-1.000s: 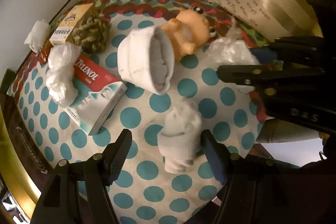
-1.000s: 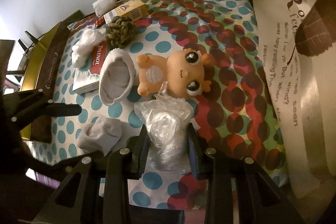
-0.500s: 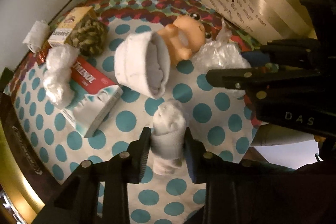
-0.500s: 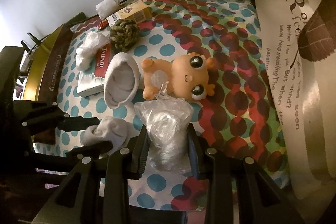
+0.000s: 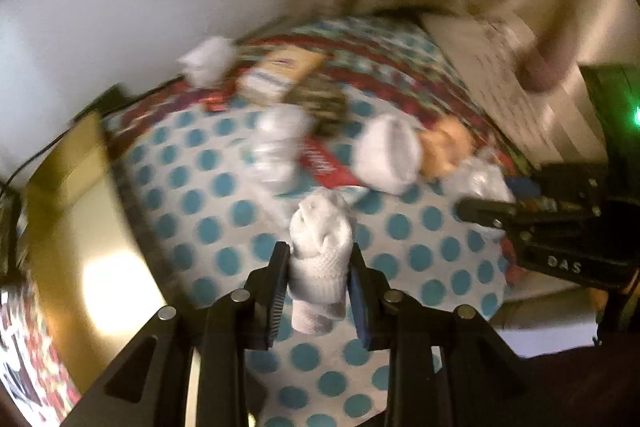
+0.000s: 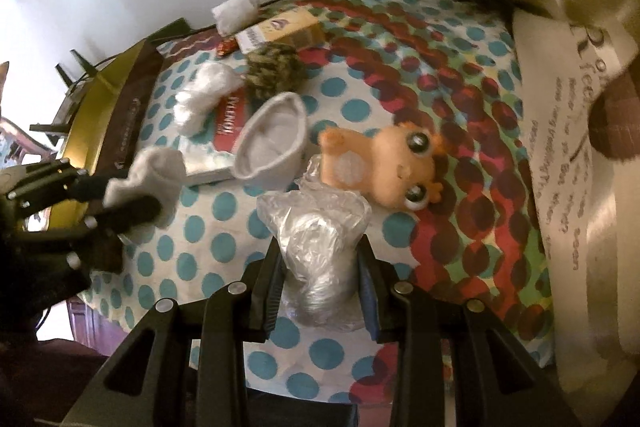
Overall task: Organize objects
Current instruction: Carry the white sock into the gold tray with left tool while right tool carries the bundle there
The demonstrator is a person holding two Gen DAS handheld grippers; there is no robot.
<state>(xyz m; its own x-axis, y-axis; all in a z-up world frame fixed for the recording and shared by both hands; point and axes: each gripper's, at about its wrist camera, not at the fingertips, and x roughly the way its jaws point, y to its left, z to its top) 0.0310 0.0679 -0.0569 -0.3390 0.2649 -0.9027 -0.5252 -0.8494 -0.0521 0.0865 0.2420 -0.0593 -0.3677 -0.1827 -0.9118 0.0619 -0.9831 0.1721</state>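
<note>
Lifting: left claw [image 5: 316, 279] just clamped the white rolled sock [image 5: 320, 255], now off the polka-dot bed [image 5: 400, 227]. Right claw [image 6: 320, 287] holds the crumpled clear plastic bag [image 6: 316, 247]; both ready to sort.

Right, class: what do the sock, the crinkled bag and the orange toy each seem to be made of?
Sock: white knitted fabric, matte; ribbed cuff shows, and it bunches between the left gripper's fingers.
Bag: thin clear plastic film, glossy; wrinkles catch highlights.
Toy: probably moulded plastic or vinyl, smooth with a slight sheen and shiny eyes; cannot say which.
</note>
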